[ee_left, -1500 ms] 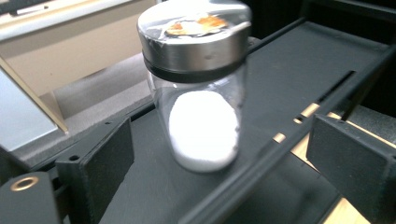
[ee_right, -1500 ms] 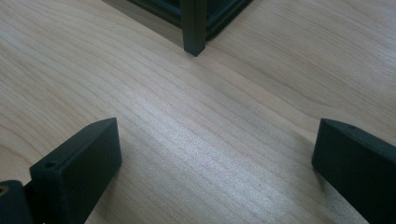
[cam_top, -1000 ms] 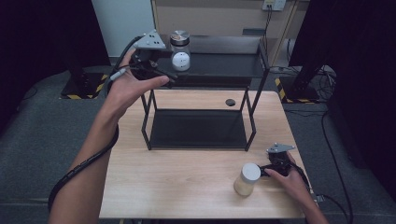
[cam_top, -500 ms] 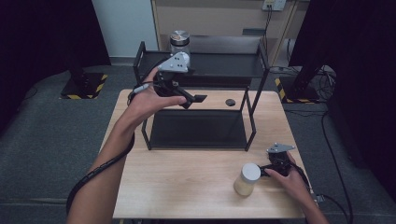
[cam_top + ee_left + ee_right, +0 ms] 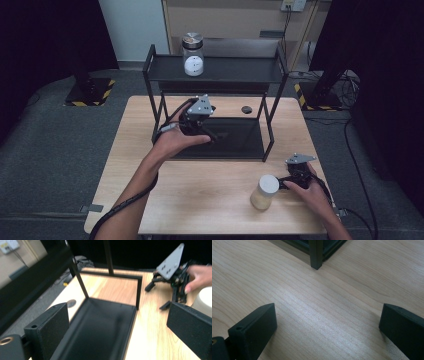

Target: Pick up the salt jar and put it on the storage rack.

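Observation:
A glass jar (image 5: 192,55) with a metal lid stands on the top level of the black shelf rack (image 5: 220,75). My left gripper (image 5: 202,127) hovers over the left part of the rack's lower tray (image 5: 100,325). Its jaws stand wide open with nothing between them, as the left gripper view (image 5: 117,322) shows. A pale jar with a white lid (image 5: 265,192) stands on the table's front right. My right gripper (image 5: 286,181) rests just right of that jar, open and empty. In the right gripper view it (image 5: 327,322) frames bare wood and a rack leg (image 5: 315,255).
The wooden table (image 5: 210,200) has free room in front of the rack. A small dark round hole (image 5: 246,109) sits in the tabletop behind the rack. The rack's thin uprights (image 5: 80,280) stand close to my left gripper. Grey floor surrounds the table.
My left gripper has come down from beside the glass jar on the top level to over the lower tray, leaving the jar there. The right gripper and the white-lidded jar have not moved.

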